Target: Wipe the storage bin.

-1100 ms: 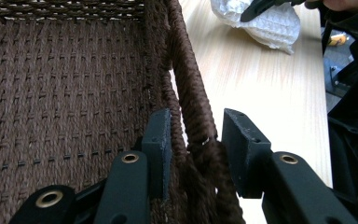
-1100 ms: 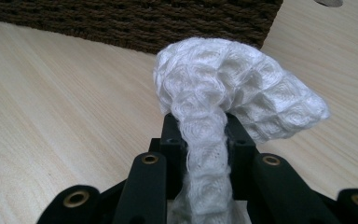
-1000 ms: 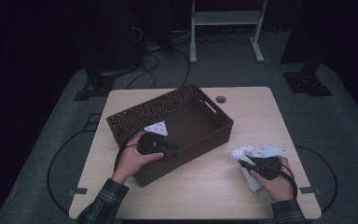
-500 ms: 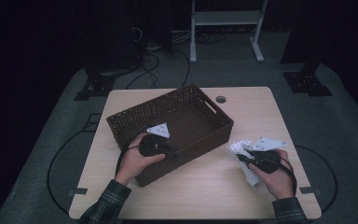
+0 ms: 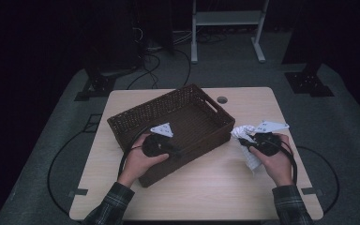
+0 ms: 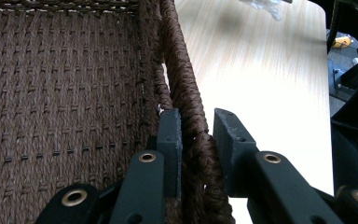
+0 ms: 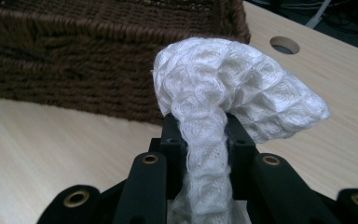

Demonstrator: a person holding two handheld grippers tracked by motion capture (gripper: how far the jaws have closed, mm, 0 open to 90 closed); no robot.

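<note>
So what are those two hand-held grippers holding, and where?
Right hand-held gripper pinches a white cloth at a bunched fold; the left straddles the basket wall's rim.

One woven basket [image 5: 187, 112] is counted on one tabletop [image 5: 206, 187]. One white knitted cloth [image 5: 246, 140] is seen beside the basket. Two tongs are counted: the left tongs [image 6: 196, 140] and the right tongs [image 7: 204, 135]. Two hands are seen, a left hand [image 5: 138, 161] and a right hand [image 5: 276, 161]. One round hole [image 5: 222, 100] is found in the tabletop.
</note>
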